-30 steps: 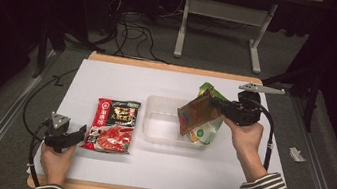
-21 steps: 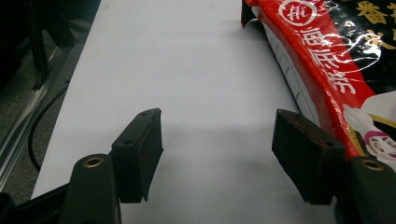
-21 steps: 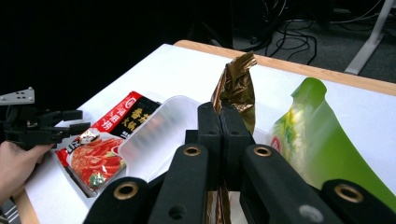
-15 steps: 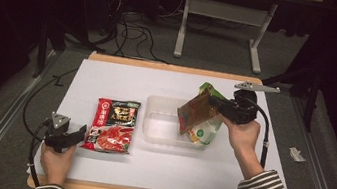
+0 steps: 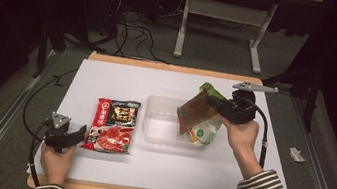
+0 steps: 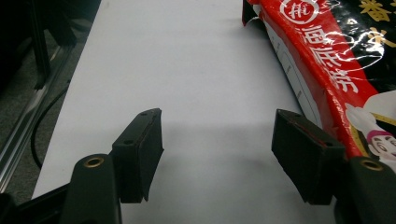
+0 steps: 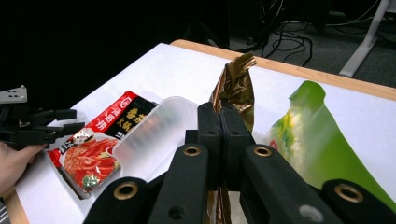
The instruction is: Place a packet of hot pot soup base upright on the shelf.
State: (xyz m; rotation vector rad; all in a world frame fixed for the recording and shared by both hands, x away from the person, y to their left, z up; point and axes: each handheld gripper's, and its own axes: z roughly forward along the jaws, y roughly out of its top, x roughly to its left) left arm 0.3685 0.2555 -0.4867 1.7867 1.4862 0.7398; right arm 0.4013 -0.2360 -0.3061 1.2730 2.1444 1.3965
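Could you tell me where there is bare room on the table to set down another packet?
The widest free patch is the far left of the white table, behind the red packet. The front strip between the clear tub and the table's near edge is also bare. It is crowded at the tub's right end, where the right gripper holds a brown packet beside a green packet.

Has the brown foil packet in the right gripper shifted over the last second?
No. The brown foil packet, clamped in the right gripper, hangs at the same spot over the clear plastic tray's right end.
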